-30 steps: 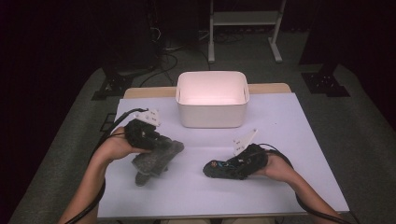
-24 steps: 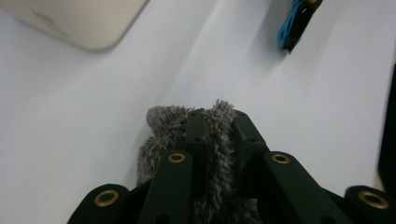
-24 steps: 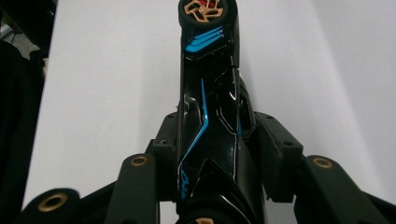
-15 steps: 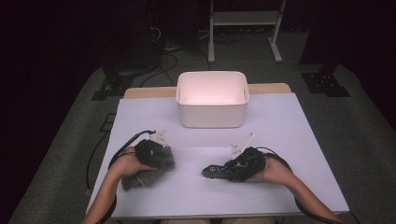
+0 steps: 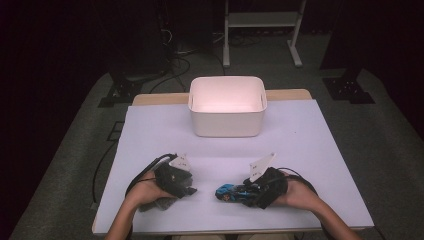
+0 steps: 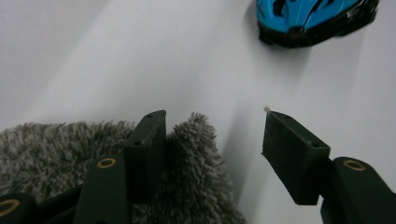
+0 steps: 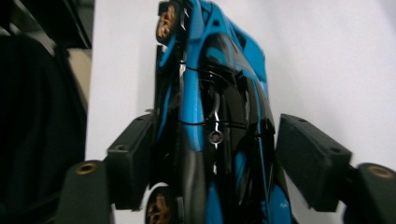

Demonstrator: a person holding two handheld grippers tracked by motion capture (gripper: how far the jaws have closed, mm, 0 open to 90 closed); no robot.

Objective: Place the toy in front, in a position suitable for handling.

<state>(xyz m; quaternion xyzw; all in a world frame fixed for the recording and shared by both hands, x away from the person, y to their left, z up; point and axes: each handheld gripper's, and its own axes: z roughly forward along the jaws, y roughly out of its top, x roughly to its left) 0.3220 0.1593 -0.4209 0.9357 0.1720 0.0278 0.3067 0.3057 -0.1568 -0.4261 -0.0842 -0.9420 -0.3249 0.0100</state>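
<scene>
A grey fuzzy cloth (image 5: 150, 203) (image 6: 46, 144) lies on the white table (image 5: 300, 140) near its front left, under my left hand. My left gripper (image 5: 190, 189) (image 6: 215, 126) rests low over it and points right. Its jaws have just been opening: one jaw lies against the cloth's edge, the other stands apart over bare table. A blue and black toy car (image 5: 231, 192) (image 7: 219, 70) (image 6: 313, 18) sits at front centre. My right gripper (image 5: 246, 192) (image 7: 217, 128) straddles the car, and its jaws have just been opening, with a gap at one side.
A white rectangular bin (image 5: 227, 120) stands at the back middle of the table, with bare table between it and both grippers. Cables trail from each gripper toward the front edge. Dark floor and a metal stand lie beyond the table.
My left hand came down to the table with the grey cloth and its jaws parted. The right jaws widened around the car, and that hand drifted slightly toward the front edge.
</scene>
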